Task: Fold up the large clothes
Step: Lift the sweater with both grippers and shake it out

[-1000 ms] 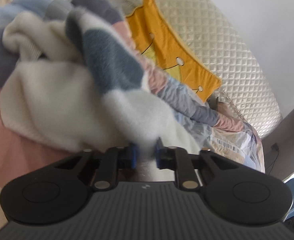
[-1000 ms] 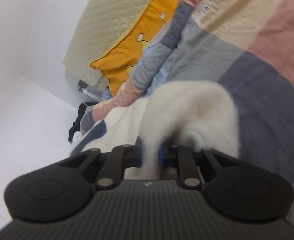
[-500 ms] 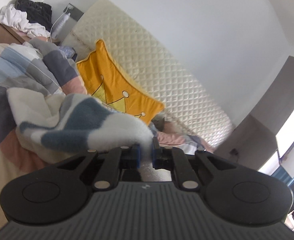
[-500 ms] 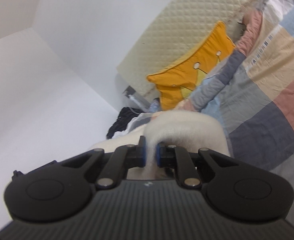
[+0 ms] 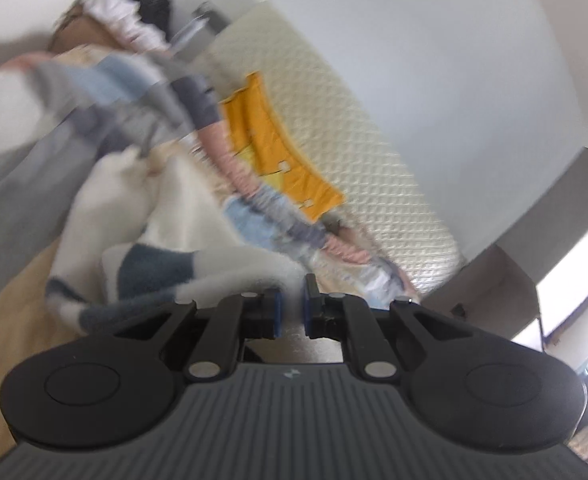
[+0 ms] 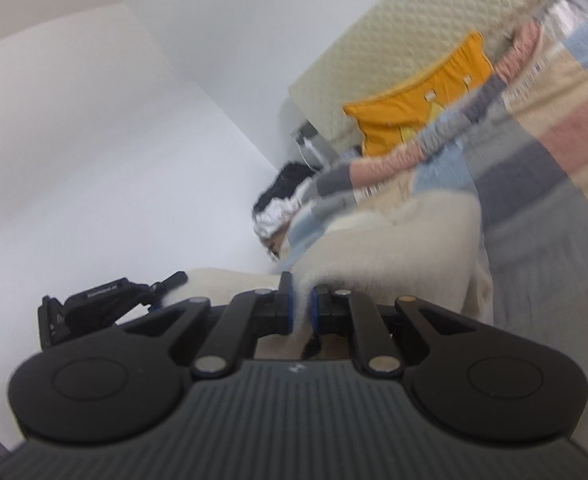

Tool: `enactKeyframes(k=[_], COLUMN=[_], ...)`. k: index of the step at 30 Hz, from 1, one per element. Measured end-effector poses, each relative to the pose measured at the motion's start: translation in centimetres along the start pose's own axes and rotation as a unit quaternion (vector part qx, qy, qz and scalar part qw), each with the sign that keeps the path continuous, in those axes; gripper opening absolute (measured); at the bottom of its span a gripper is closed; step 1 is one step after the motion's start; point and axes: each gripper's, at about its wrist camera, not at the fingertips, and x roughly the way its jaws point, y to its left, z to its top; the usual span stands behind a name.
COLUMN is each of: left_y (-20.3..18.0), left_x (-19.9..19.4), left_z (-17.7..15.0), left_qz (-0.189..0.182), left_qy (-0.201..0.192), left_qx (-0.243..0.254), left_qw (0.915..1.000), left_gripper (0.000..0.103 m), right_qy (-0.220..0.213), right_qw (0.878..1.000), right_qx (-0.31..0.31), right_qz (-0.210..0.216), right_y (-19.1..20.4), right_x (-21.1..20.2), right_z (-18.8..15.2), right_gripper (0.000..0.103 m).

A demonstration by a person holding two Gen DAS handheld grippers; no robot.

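The fleece garment (image 5: 166, 240) is cream with dark blue-grey blocks. It hangs between the two tools above the patchwork quilt (image 6: 553, 128) on the bed, its slack middle draped towards the quilt.

**Tool state**
- The left gripper (image 5: 290, 308) is clamped on a pale edge of the garment; the cloth fills the narrow gap between its blue pads.
- The right gripper (image 6: 301, 308) is clamped on a cream edge of the same garment, with fabric bulging out past the jaws.
- From the right wrist view, the left gripper appears at lower left, with cream cloth running to it.

**Handling properties (judged)**
- The cloth is soft, thick and limp. It holds no shape and sags wherever it is unsupported.
- It appears light for its bulk. The plush pile compresses under the pads, so a thin pinch may slip.
- It is not fragile. The main risk is dragging the hanging part across the quilt or catching the yellow cushion (image 5: 278, 152) at the quilted headboard (image 5: 353, 140).

**Where to take hold**
- Grip at opposite edges or corners, taking a deep bite of fabric.
- Keep the span between the grippers taut, so that the fold line forms straight.
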Motion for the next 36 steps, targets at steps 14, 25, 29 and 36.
enactKeyframes(k=[14,25,29,36], left_y=[6.5,6.9,7.3,6.9], left_x=[3.8,6.3,7.7,8.2], left_z=[-8.1,-11.4,-12.0,-11.8], left_qz=[0.145,0.156,0.146,0.169], left_qy=[0.122,0.207,0.232,0.227], left_qx=[-0.049,-0.041,-0.050,-0.019], left_qw=[0.9806,0.9650,0.9605,0.9590], left_gripper=[0.061,0.067,0.066,0.018], right_qy=[0.129,0.105,0.101,0.095], right_qw=[0.989,0.985,0.983,0.980], right_qx=[0.022,0.122,0.141,0.168], right_qz=[-0.070,-0.060,-0.053,-0.044], right_y=[-3.5,-5.8,-6.0,-6.5], right_x=[6.3,8.2,7.8,7.1], right_z=[-6.5,-7.6,-8.0,-8.4], right_gripper=[0.013,0.014,0.014,0.014])
